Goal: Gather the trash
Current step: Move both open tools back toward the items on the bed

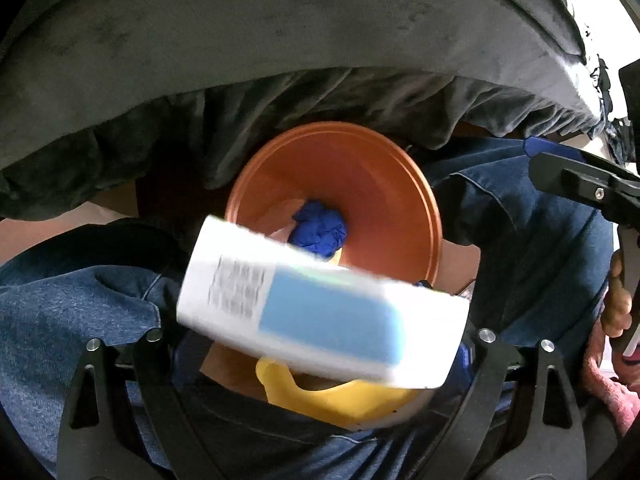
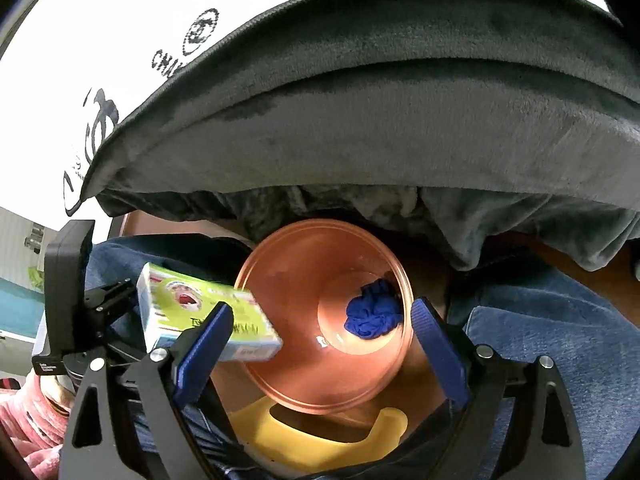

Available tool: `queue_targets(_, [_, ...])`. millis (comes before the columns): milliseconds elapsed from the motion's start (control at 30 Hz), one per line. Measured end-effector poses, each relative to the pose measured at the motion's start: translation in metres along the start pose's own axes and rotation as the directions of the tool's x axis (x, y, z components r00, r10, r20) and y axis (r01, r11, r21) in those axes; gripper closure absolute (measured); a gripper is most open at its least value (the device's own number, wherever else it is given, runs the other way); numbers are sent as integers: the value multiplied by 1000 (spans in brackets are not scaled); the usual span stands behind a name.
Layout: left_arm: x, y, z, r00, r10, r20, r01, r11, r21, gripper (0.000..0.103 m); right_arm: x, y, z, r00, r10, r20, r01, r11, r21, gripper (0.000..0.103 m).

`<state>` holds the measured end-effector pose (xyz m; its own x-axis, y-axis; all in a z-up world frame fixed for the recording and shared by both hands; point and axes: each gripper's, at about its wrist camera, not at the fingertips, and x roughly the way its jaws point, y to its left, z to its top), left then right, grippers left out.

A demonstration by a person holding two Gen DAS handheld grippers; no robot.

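Beneath grey bedding (image 2: 400, 128), box (image 1: 320, 312) falls between parted left tongs (image 1: 316, 344); right tongs (image 2: 320, 344) apart, empty

right gripper (image 2: 320, 336): black frame | blue pads (image 2: 438, 344) | silver screws; person: blue jeans (image 2: 552, 344)

Glossy orange plastic bin (image 2: 304, 280), smooth printed cardboard box (image 1: 320, 304), plush grey blanket (image 2: 400, 120).
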<state>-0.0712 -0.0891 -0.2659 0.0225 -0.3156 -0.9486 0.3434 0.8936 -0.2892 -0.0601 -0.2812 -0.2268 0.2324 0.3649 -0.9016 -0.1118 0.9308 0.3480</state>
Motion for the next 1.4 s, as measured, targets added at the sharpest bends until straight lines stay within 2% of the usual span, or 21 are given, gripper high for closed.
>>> queue_targets(300, [-2, 4, 4, 999, -32, -14, 32, 999, -40, 10, -2, -1, 1, 1000, 9, 6, -9, 1000, 7, 14])
queue_targets(500, [-10, 7, 5, 1000, -22, 3, 22, 998, -57, 10, -7, 0, 2, 1000, 7, 22, -7, 1000, 6, 14])
queue_targets(733, [-50, -12, 15, 994, 30, 101, -31, 999, 11, 10, -40, 12, 17, 994, 10, 105, -7, 1000, -25, 14])
queue_targets(867, [-86, -20, 26, 980, 54, 190, -63, 997, 40, 10, -73, 25, 35, 980, 12, 197, 2, 998, -69, 14])
queue_targets(1033, [-137, -22, 48, 935, 110, 337, -134, 990, 48, 10, -111, 35, 63, 945, 5, 326, 34, 993, -112, 12])
queue_targets(1100, [-158, -18, 63, 903, 140, 406, -164, 986, 25, 10, -124, 37, 74, 926, -2, 378, 51, 992, -119, 11])
queue_targets(1167, [-173, -13, 79, 878, 150, 455, -167, 986, -3, 10, -133, 39, 88, 903, -11, 429, 69, 990, -120, 10])
queue_targets(1300, [-196, 11, 129, 819, 175, 546, -157, 984, -80, 10, -141, 42, 108, 871, 8, 491, 46, 994, -99, 7])
queue_targets(1400, [-197, 27, 174, 788, 224, 574, -186, 974, -126, 10, -141, 41, 116, 868, 29, 495, 16, 996, -87, 7])
